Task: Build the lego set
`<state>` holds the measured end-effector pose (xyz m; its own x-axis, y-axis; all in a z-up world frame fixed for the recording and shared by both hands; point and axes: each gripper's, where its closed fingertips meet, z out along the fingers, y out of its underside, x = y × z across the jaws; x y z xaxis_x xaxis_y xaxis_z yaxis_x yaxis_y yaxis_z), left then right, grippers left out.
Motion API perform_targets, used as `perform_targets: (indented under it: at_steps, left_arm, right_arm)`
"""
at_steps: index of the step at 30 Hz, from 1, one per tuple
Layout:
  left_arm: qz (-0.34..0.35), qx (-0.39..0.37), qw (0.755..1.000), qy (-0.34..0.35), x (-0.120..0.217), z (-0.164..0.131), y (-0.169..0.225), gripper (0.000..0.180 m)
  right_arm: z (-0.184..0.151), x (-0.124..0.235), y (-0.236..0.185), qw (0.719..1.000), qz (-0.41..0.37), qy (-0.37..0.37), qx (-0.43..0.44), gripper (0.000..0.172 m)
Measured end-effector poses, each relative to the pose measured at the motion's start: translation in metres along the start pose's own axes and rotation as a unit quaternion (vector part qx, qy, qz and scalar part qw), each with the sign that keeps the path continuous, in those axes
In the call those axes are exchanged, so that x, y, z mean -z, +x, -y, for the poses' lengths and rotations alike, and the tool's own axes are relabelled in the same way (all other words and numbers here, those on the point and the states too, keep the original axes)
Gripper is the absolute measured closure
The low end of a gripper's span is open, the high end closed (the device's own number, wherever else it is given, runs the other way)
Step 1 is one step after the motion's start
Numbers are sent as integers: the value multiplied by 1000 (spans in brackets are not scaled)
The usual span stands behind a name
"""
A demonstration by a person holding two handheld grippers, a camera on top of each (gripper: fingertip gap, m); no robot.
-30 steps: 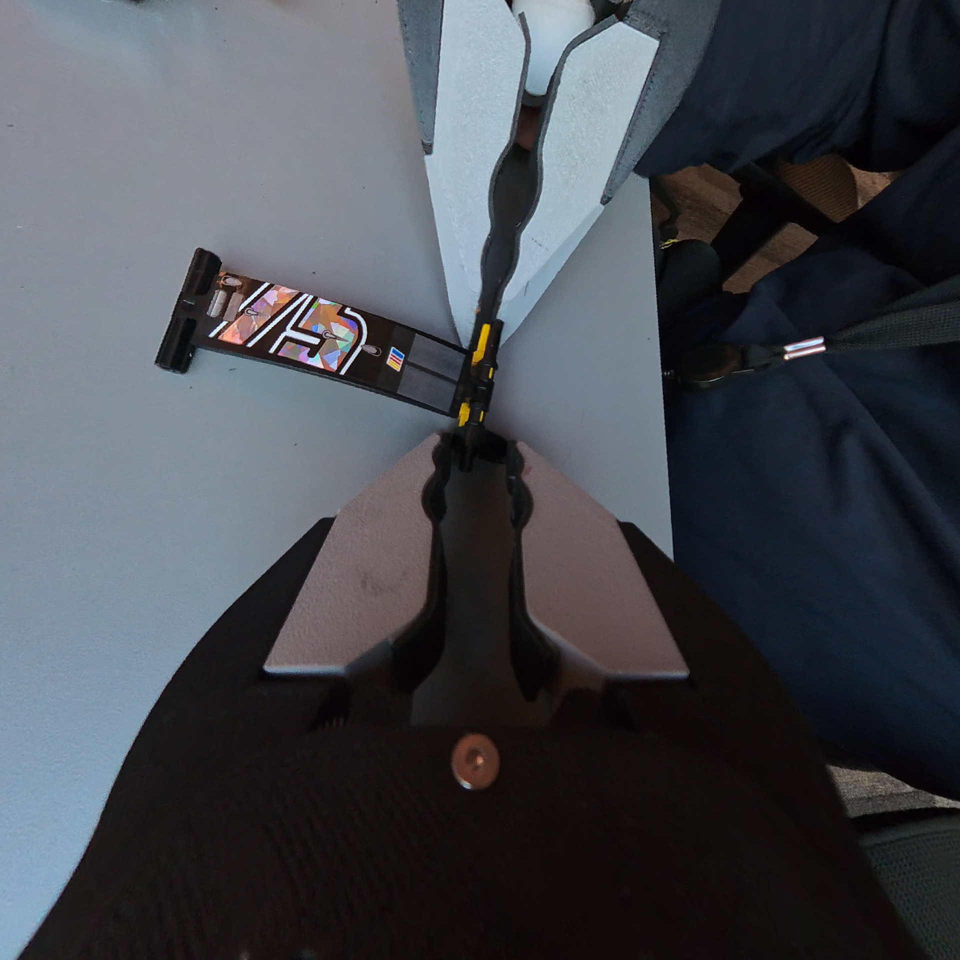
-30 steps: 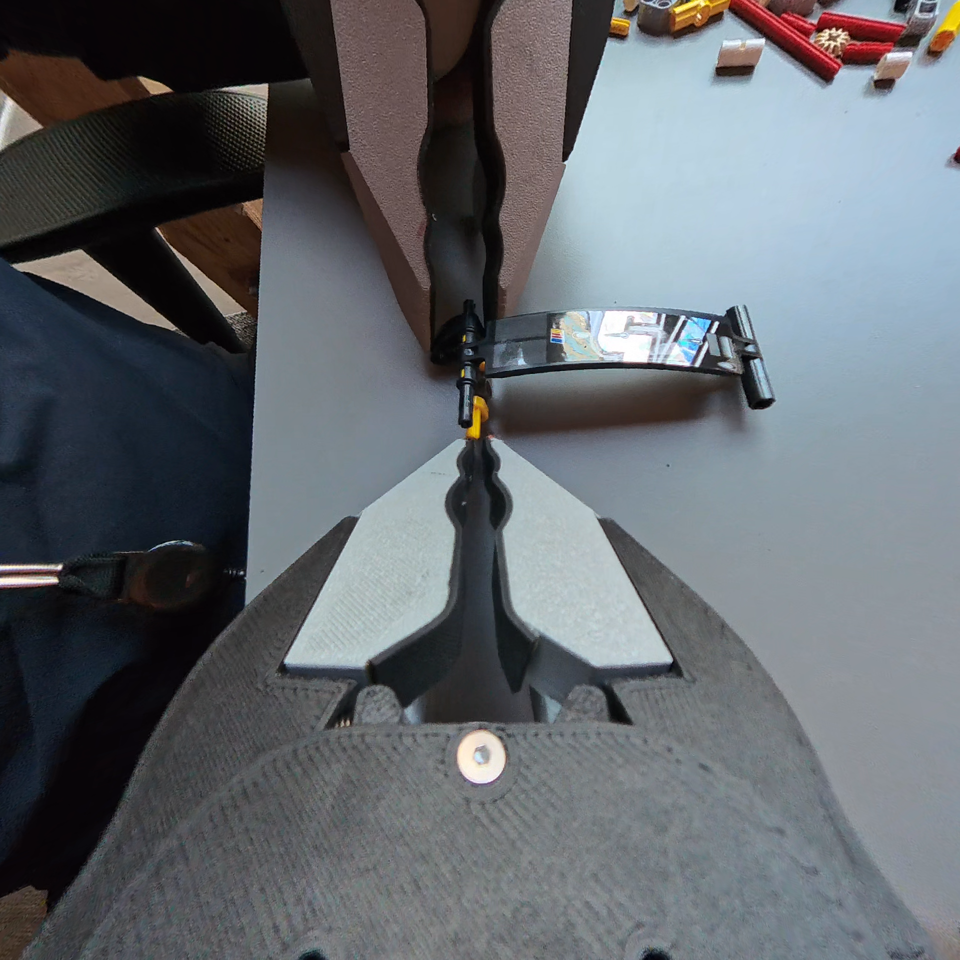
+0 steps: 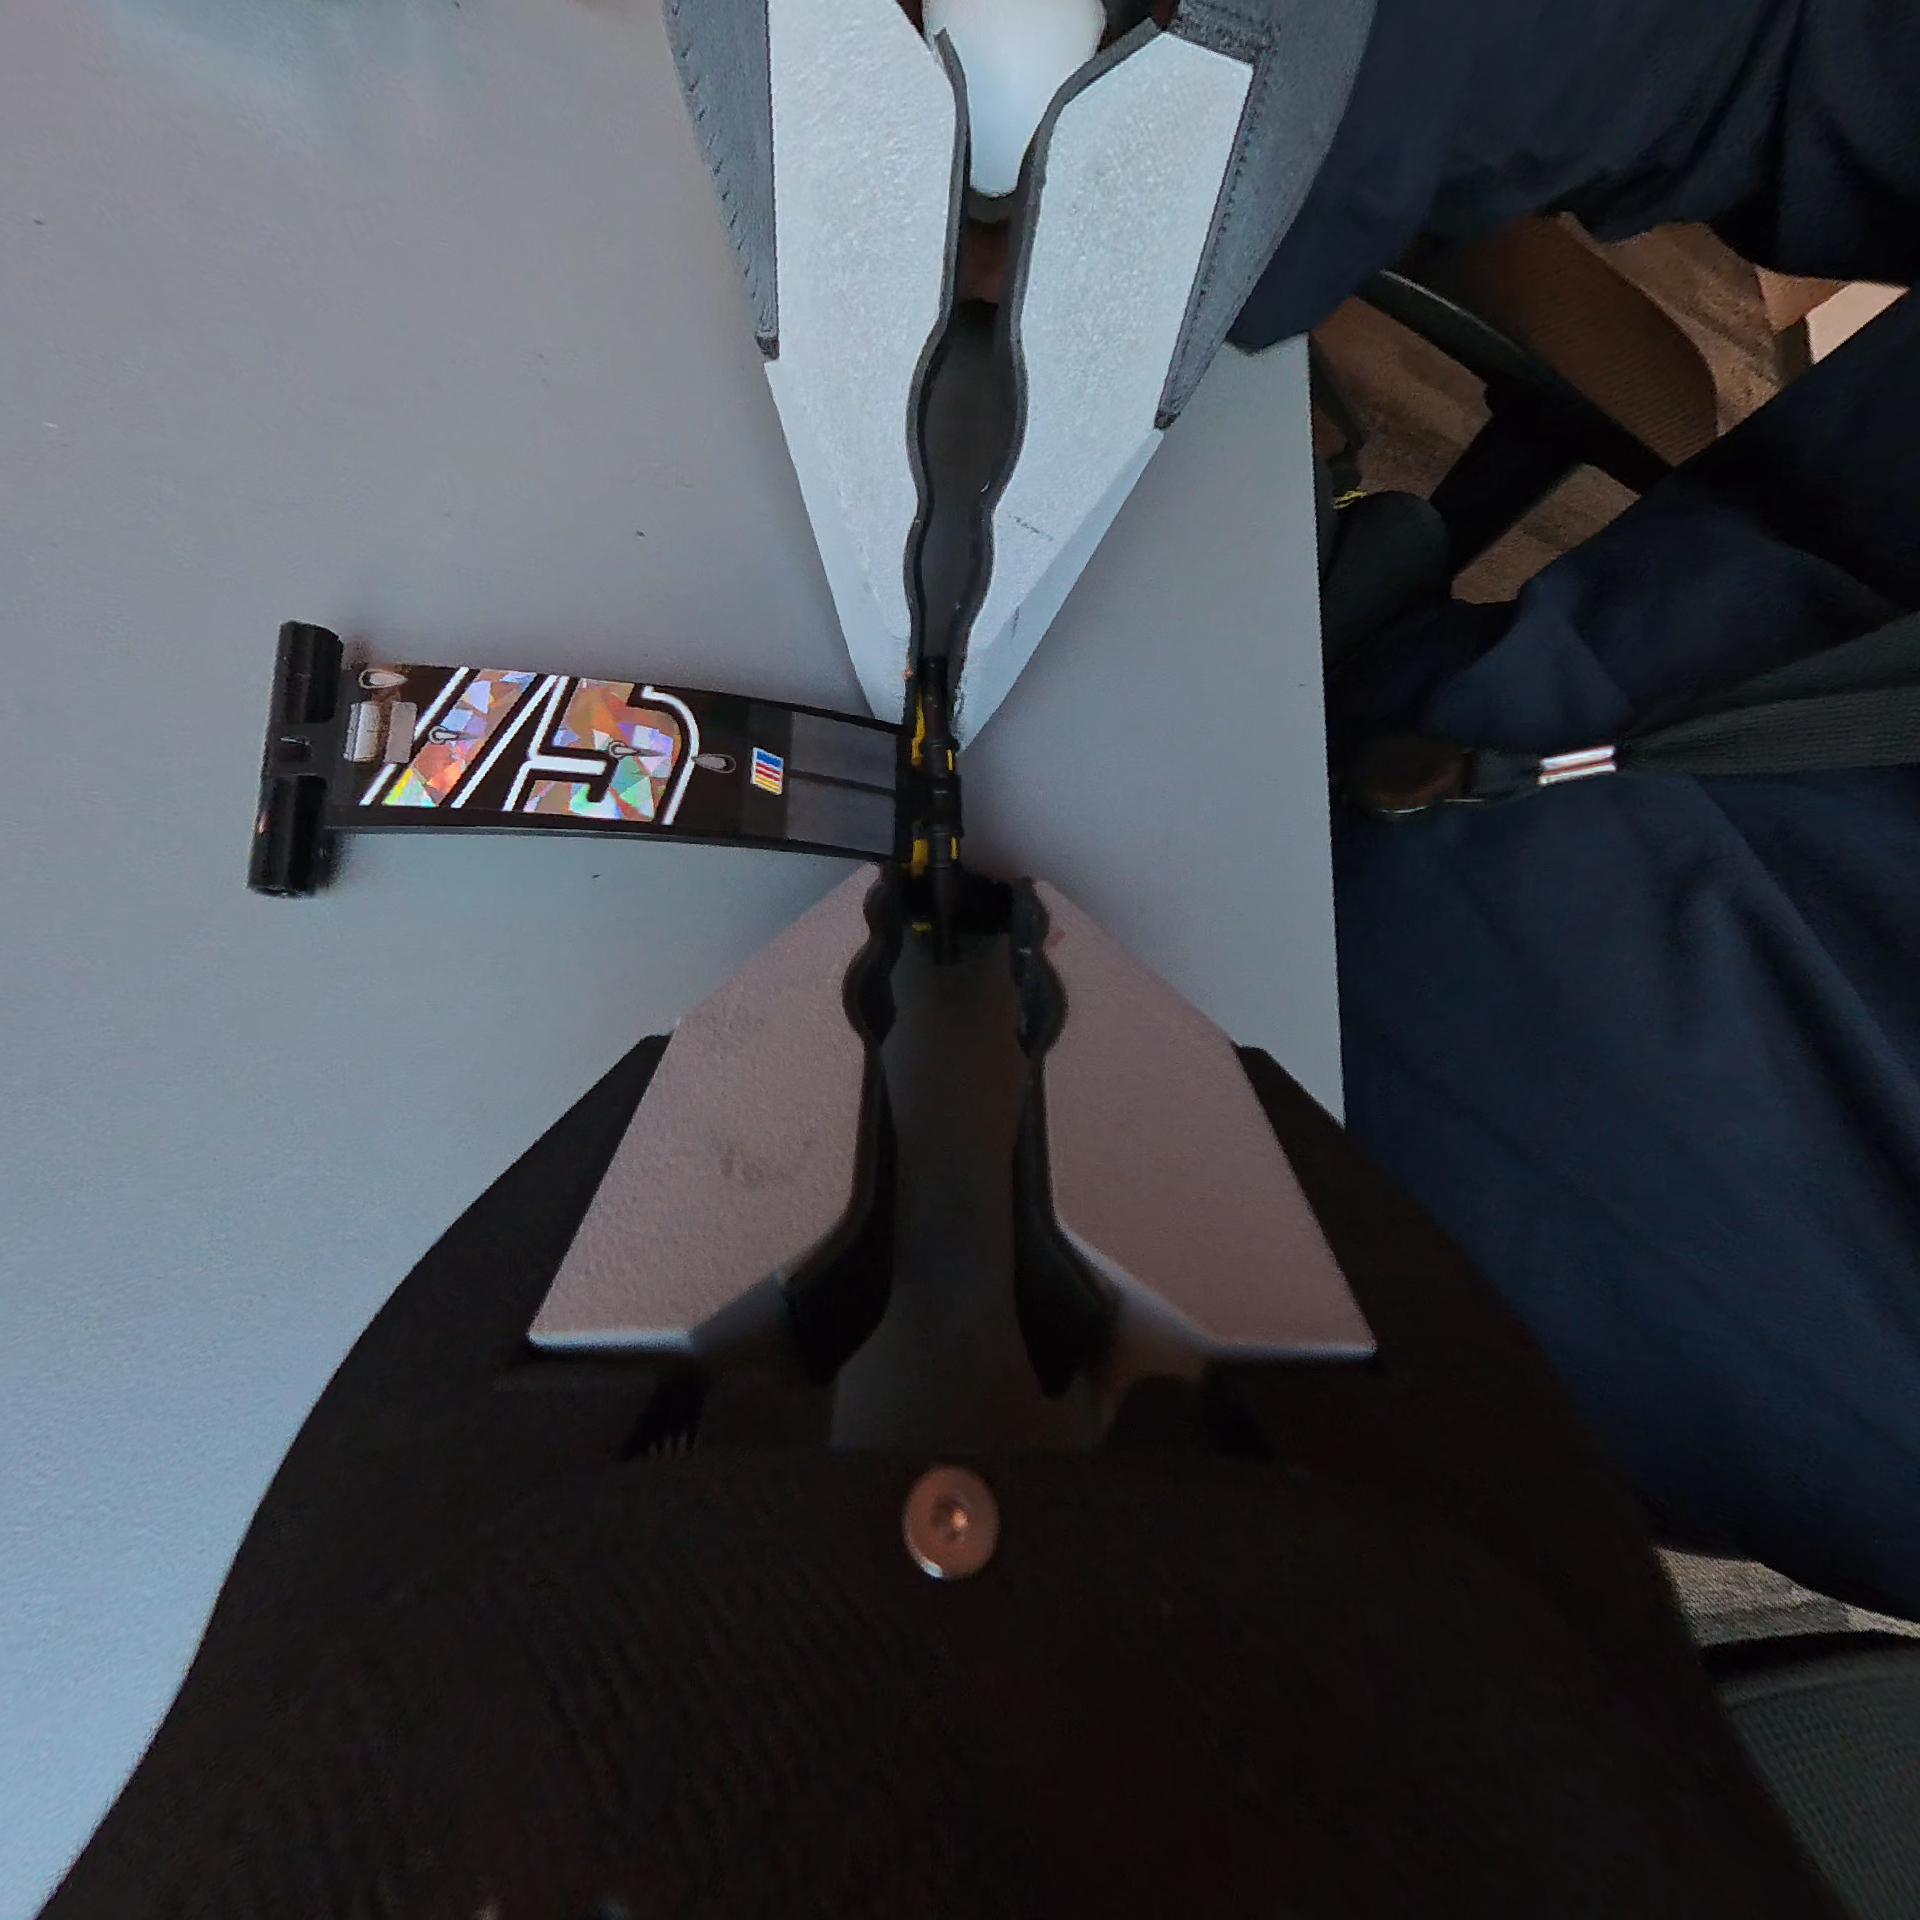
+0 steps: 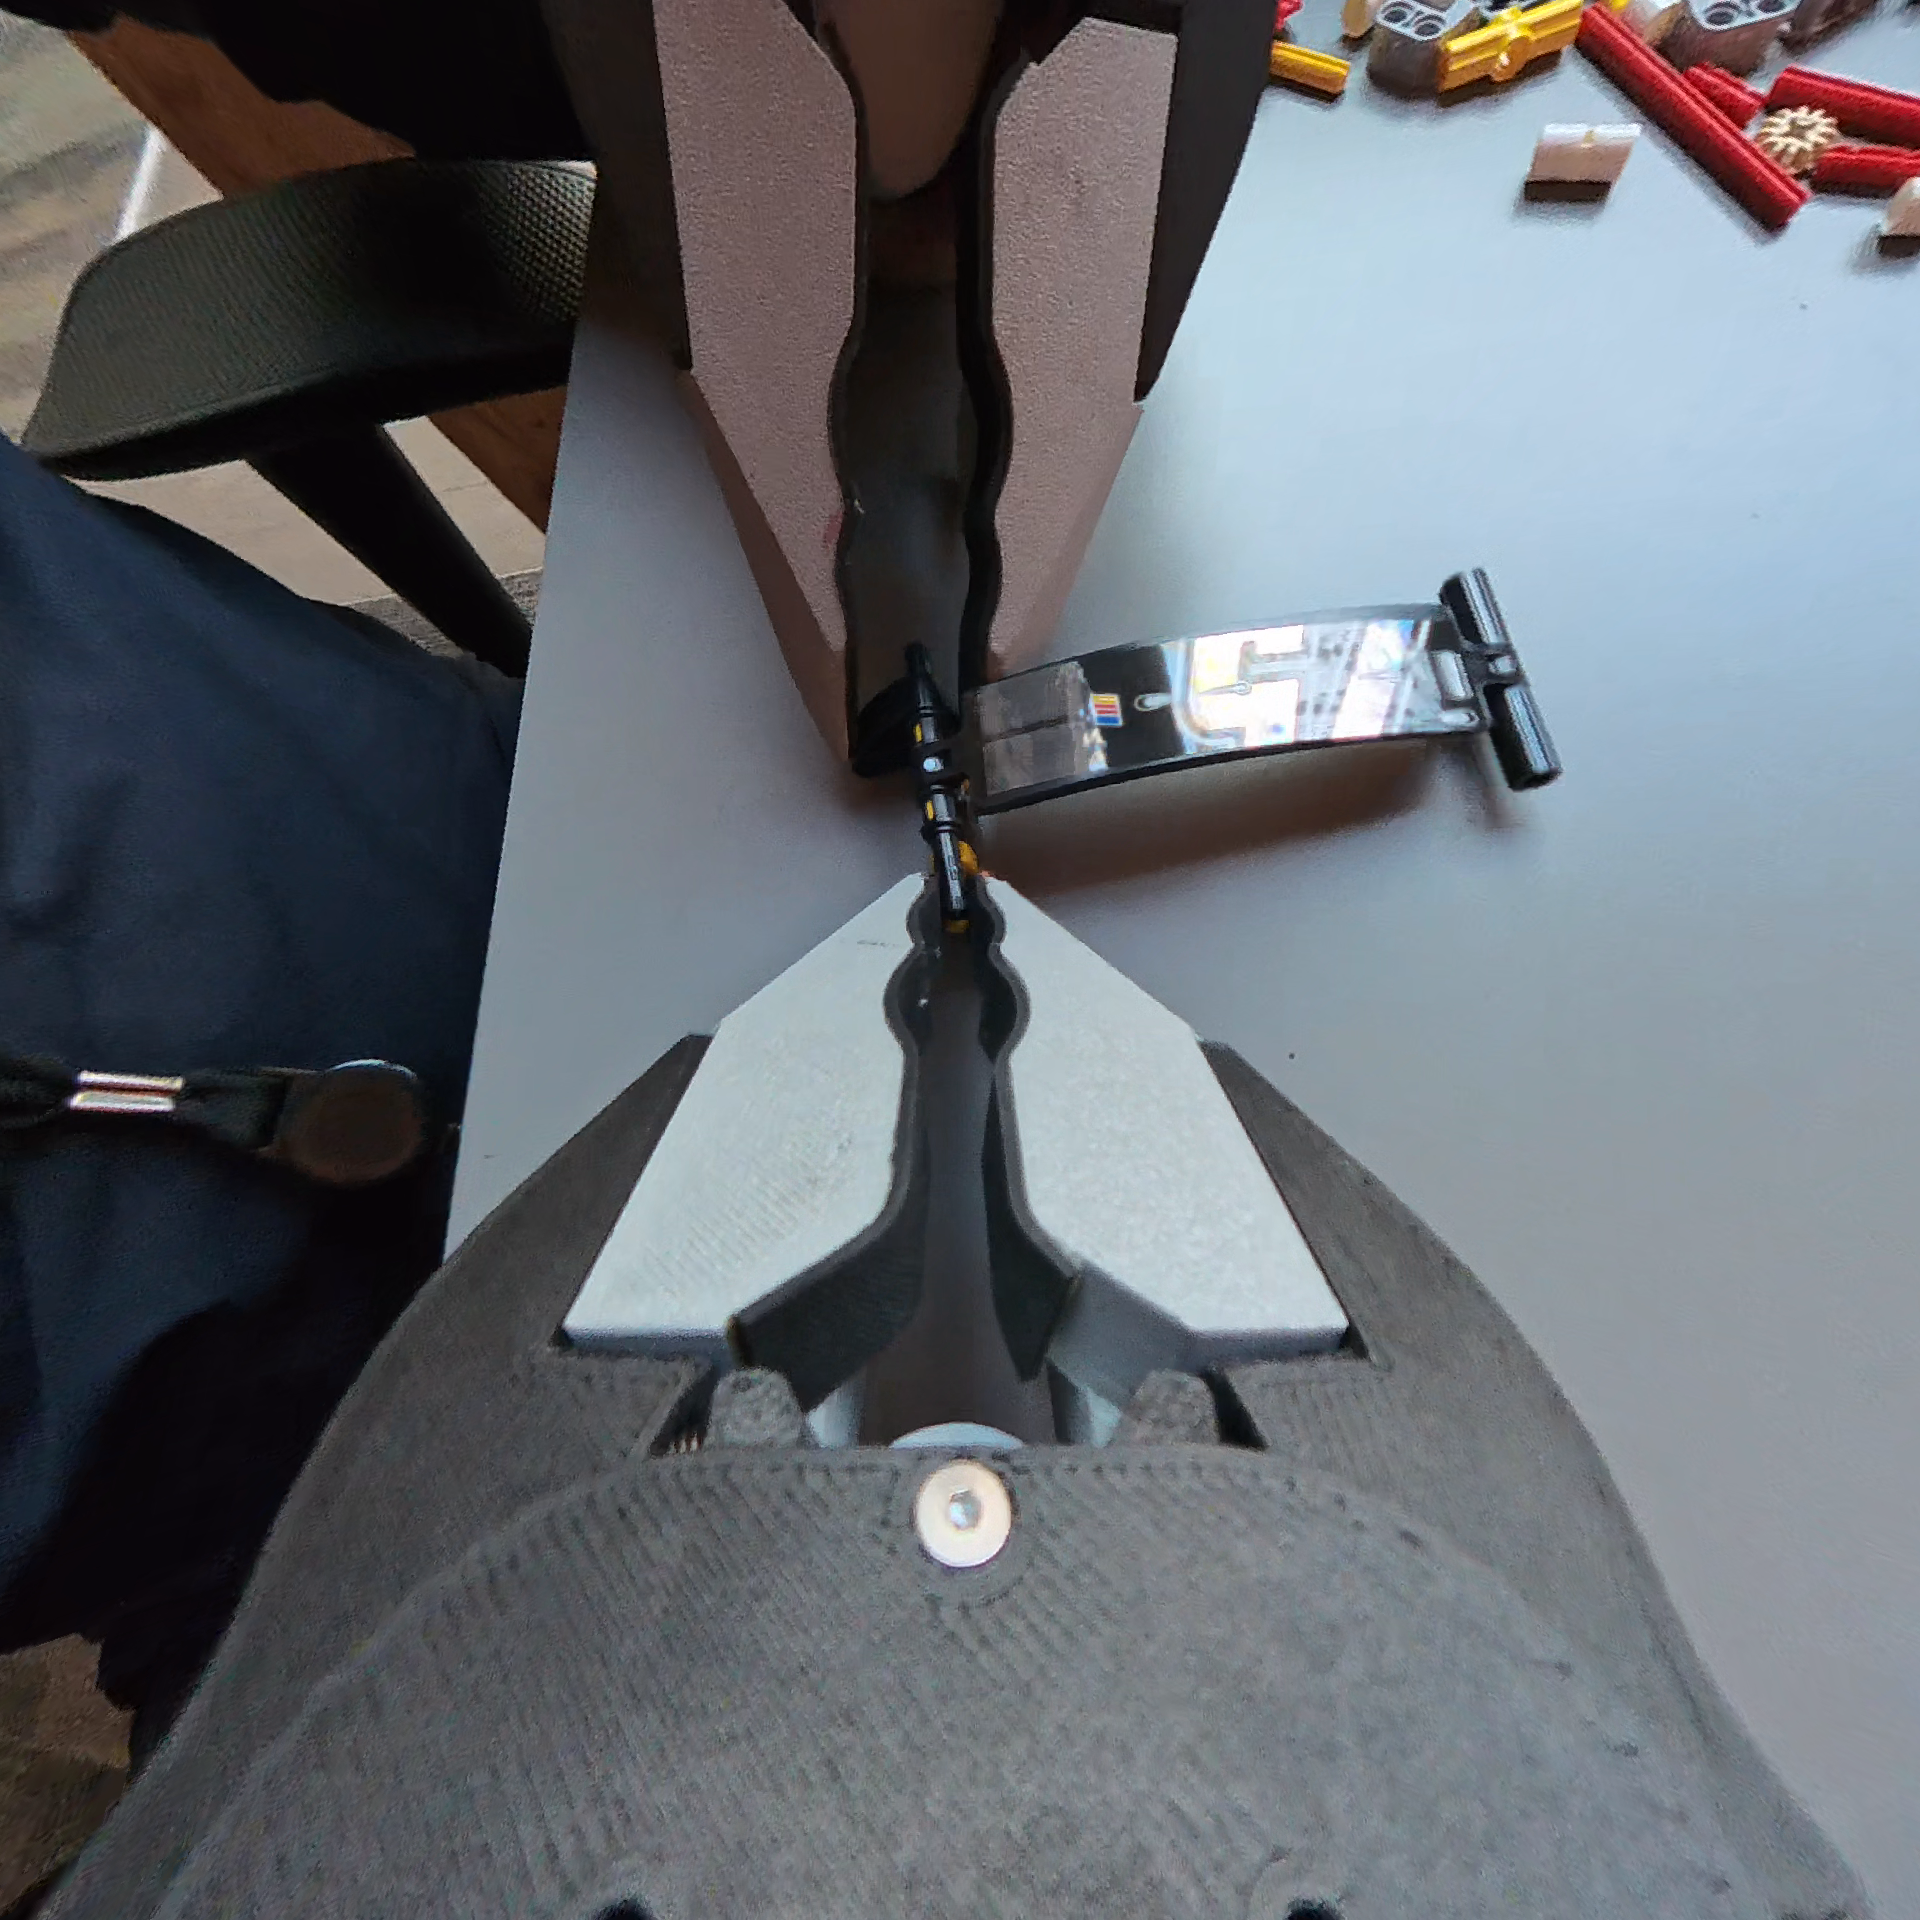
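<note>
**A:** What does each hand-held gripper have?

**B:** The right hand-held gripper (image 4: 951,904) is clenched almost fully on one end of a thin black-and-yellow rod (image 4: 935,790). The left hand-held gripper (image 3: 951,914) faces it, tip to tip. It is closed on a chunky black piece (image 4: 883,717) sitting on the rod's other end.

**A:** And the panel?

**B:** The black panel (image 3: 582,758) with the shiny sticker hangs off the rod between the two tips. Its far end, a short tube (image 3: 296,758), rests on the worktop (image 3: 312,1143). The rod end is close to the worktop's edge.

**A:** What worries you?

**B:** The right grip, mainly. It catches only the rod's very tip, and the rod is round and slim. Any twist or sideways pull could let it roll out of the pads.

**A:** And on the left?

**B:** If the two tips drift off line, the rod could bind in the panel's hinge or pop out. The panel would swing with it.

**A:** Where would a dropped bit go?

**B:** Probably over the edge, onto the person's lap (image 3: 1662,1039) or the floor. The loose parts (image 4: 1683,94) are well apart, so they look safe from a knock.
</note>
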<state>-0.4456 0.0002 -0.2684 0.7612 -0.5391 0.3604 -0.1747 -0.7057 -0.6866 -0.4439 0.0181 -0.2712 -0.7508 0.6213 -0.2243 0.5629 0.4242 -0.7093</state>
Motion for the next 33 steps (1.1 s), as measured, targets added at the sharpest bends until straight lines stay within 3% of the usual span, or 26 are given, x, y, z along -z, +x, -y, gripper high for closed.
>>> perform_targets:
  at_steps: [11, 17, 21, 23, 27, 33]
  left_arm:
    - [3, 6, 1000, 1, 1, 0, -2, 163]
    - [-23, 47, 999, 14, 2, 4, -2, 162]
    - [-15, 52, 998, 24, 2, 7, -5, 162]
    - [-8, 45, 999, 23, 2, 7, -5, 162]
    - [5, 42, 999, 26, 1, 8, -6, 160]
    - [26, 29, 999, 29, 2, 7, -4, 146]
  right_arm:
    - [4, -3, 0, 999, 5, -5, 33, 169]
    - [4, -1, 4, 999, 31, 6, -8, 169]
    - [7, 14, 5, 998, 39, 52, -22, 142]
    - [7, 25, 10, 997, 23, 75, -21, 140]
    - [7, 35, 16, 995, 9, 99, -29, 143]
    - [-4, 24, 12, 999, -16, 48, 9, 148]
